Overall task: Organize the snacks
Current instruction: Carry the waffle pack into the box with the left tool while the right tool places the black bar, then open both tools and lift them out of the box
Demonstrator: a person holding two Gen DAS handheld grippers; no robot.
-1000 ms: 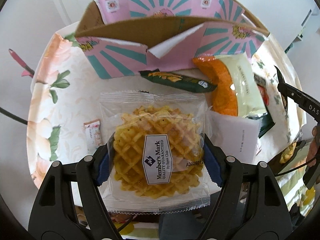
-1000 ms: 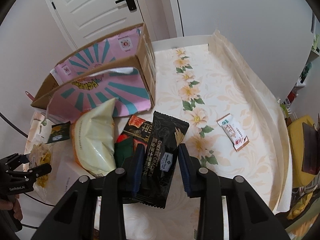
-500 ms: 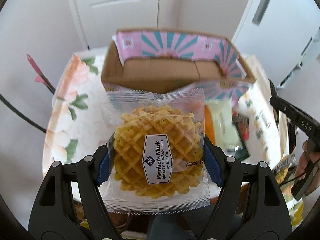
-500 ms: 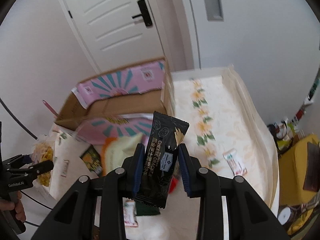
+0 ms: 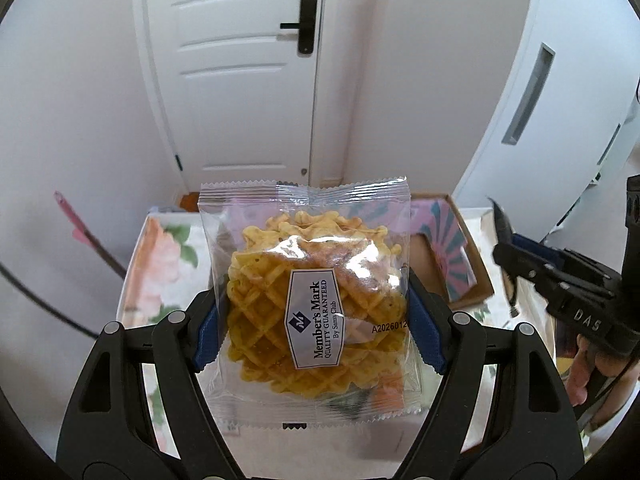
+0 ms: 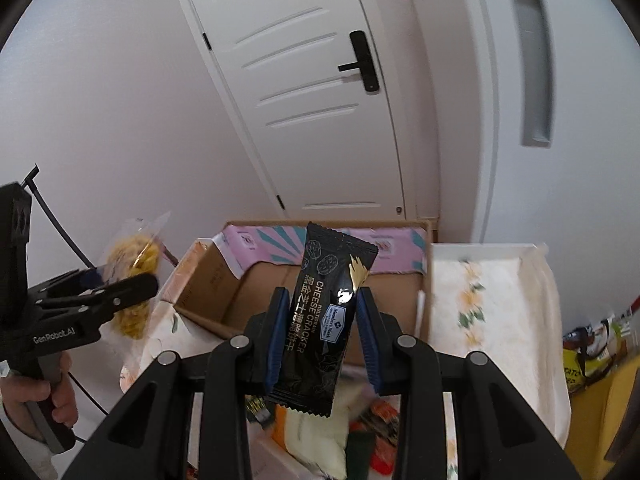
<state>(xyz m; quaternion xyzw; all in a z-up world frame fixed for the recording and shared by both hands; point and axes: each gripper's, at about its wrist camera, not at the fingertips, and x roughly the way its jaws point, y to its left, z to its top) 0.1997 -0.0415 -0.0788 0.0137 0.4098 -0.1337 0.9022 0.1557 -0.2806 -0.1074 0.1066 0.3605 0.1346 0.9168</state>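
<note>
My left gripper [image 5: 316, 328] is shut on a clear Member's Mark waffle cookie packet [image 5: 312, 292] and holds it high above the table. The packet also shows in the right wrist view [image 6: 134, 280], left of the box. My right gripper [image 6: 322, 332] is shut on a black cheese cracker packet [image 6: 324, 320] and holds it upright above the near edge of the open cardboard box [image 6: 320, 276] with pink and teal flaps. The box partly shows behind the waffle packet in the left wrist view [image 5: 452, 264]. The right gripper appears at the right of the left wrist view [image 5: 508, 264].
The table has a floral cloth [image 6: 488, 312]. Several loose snack packets [image 6: 320, 436] lie below my right gripper. A white door [image 6: 320, 100] stands behind the table. A yellow seat [image 6: 600, 420] is at the far right.
Both grippers have risen and tilted up with their packets. The right one has moved in over the box; the wall and door now fill the upper views.
</note>
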